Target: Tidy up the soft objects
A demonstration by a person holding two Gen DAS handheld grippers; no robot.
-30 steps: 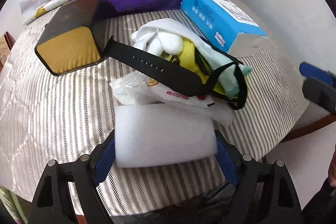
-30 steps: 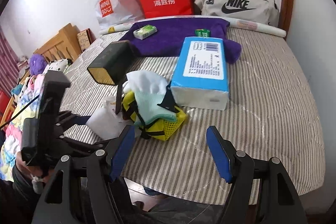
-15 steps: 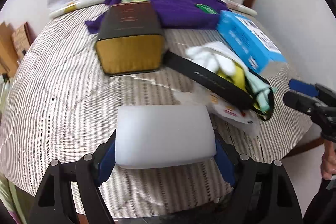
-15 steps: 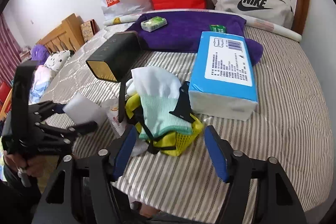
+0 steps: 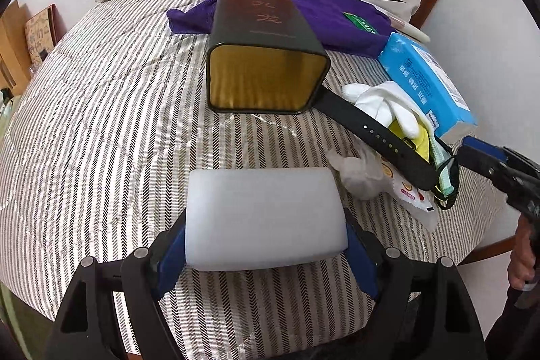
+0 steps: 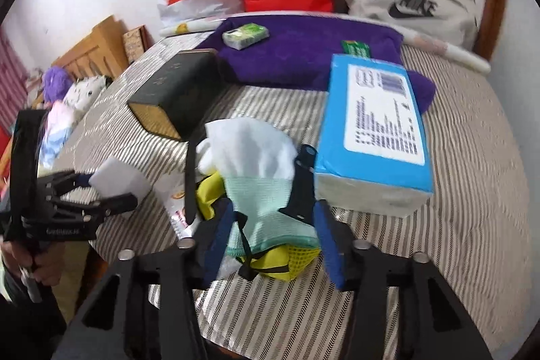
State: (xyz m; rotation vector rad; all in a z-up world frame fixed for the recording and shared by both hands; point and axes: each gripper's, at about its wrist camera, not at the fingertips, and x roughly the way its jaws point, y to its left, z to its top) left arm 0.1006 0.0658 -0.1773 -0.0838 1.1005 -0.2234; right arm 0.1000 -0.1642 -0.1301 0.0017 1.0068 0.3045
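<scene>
The right gripper (image 6: 270,237) has dropped over the green-cuffed glove (image 6: 266,211), jaws closing around it but liable to snag the black strap (image 6: 189,171) at nine o'clock, while the left gripper (image 5: 265,242) stays clamped on the white foam block (image 5: 265,216).

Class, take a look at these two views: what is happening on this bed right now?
A person holding two grippers is sorting soft items on a striped bed. The left gripper holds a white foam block between its fingers, pointed toward an open black tin box lying on its side. The right gripper is closing around a mint and white glove on top of a yellow mesh bag, beside a blue tissue pack.
</scene>
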